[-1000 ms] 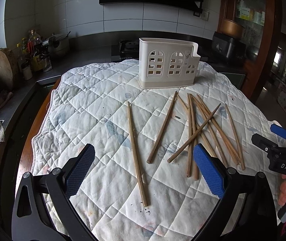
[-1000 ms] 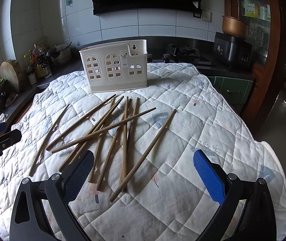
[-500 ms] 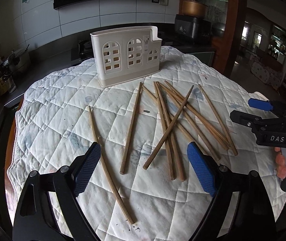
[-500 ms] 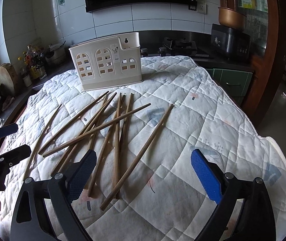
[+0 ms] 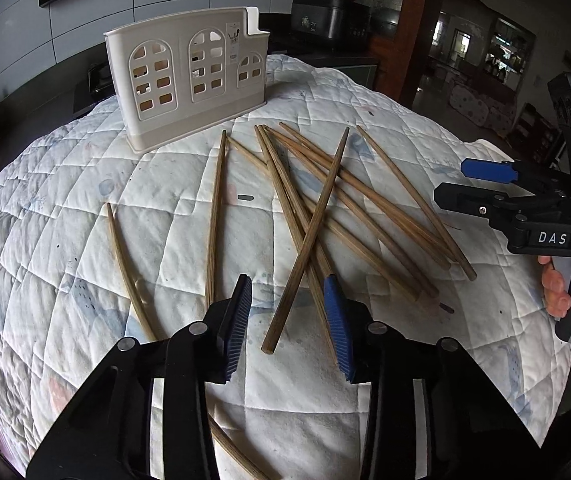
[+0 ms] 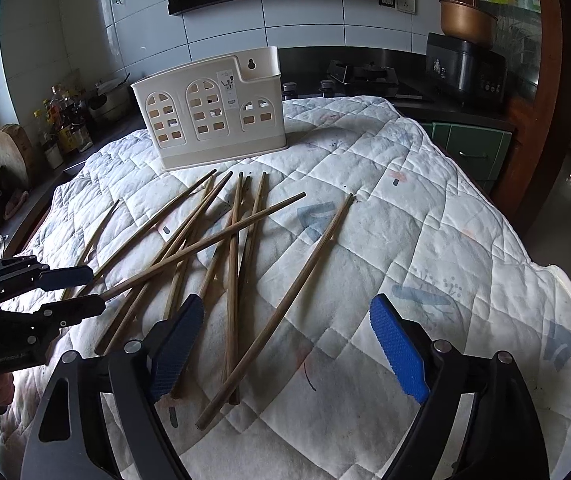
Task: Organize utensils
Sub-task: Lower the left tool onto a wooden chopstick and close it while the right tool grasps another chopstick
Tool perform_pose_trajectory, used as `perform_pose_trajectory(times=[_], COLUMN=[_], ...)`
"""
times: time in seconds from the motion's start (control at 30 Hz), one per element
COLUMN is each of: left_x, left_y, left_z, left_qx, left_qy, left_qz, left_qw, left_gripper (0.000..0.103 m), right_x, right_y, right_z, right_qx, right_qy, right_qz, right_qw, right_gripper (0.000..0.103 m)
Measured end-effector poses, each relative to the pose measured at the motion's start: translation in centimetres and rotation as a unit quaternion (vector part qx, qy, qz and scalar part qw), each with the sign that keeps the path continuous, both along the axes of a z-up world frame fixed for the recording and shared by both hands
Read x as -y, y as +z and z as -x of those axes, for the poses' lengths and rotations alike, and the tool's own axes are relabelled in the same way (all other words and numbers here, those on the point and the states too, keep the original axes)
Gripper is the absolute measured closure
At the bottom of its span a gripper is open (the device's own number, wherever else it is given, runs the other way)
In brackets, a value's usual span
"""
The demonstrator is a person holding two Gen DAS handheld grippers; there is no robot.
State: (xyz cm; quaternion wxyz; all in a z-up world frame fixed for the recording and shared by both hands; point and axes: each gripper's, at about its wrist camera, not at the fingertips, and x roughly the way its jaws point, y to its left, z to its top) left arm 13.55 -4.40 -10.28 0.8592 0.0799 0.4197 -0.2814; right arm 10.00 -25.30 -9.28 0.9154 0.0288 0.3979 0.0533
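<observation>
Several wooden chopsticks (image 5: 317, 216) (image 6: 221, 240) lie crossed on a white quilted cloth (image 5: 85, 200). Behind them stands a cream utensil holder (image 5: 189, 80) (image 6: 209, 120) with arched cut-outs. My left gripper (image 5: 289, 324) (image 6: 81, 290) hovers low over the near ends of the pile. Its jaws are closing, the end of one crossed chopstick (image 5: 285, 312) lies between them, and the pads are clear of it. My right gripper (image 6: 287, 352) (image 5: 469, 184) is wide, its jaws closing slightly, above the rightmost chopstick (image 6: 305, 268) without touching it.
A dark kitchen counter runs behind the table, with bottles (image 6: 61, 120) and a wooden block (image 6: 9, 148) at the left, a stove (image 6: 361, 72) and a black cooker (image 6: 465, 68) at the back right. The cloth drops off at the table's right edge (image 6: 565, 280).
My left gripper moved down and in over the chopstick pile, rolled, and its jaws narrowed a great deal. The right gripper's jaws narrowed a little and it crept slightly nearer.
</observation>
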Motion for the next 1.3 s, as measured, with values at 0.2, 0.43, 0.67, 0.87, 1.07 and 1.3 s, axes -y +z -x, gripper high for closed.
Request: perform_pose_trajectory(times=[0.2,0.43,0.67,0.87,1.07,1.3], left_x=[0.0,-0.1,0.1,0.7,0.6,0.0], left_y=[-0.8,-1.3,-1.7,-1.2,0.1,1.8], left_z=[-0.4,-0.8,-1.1,-0.4,0.2,0.9], left_qx=[-0.01,-0.013,-0.018,-0.003,0.021,0.043], left_qy=[-0.012,-0.022,-0.029,-0.027,-0.01,-0.002], left_qz=[0.0,0.008,0.01,0.0,0.002,0.026], left_qw=[0.9999,0.9996,0.9994,0.9996,0.9997,0.9987], left_gripper=[0.081,0.087,0.091,0.097,0.097,0.097], right_x=[-0.5,-0.9,-1.1,-1.0,-0.5,-1.2], right_y=[-0.1,-0.2,-0.6,-0.9,-1.5,-2.2], right_z=[-0.4,-0.5,-0.8,-1.0,-1.2,-1.5], right_qx=[-0.004,-0.007,-0.013,-0.021,-0.038,-0.052], right_qy=[0.003,0.003,0.003,0.0,-0.01,-0.026], right_qz=[-0.002,0.001,0.002,-0.008,-0.035,-0.036], right_qw=[1.0,1.0,1.0,1.0,0.999,0.998], right_gripper=[0.024,0.025,0.027,0.037,0.053,0.072])
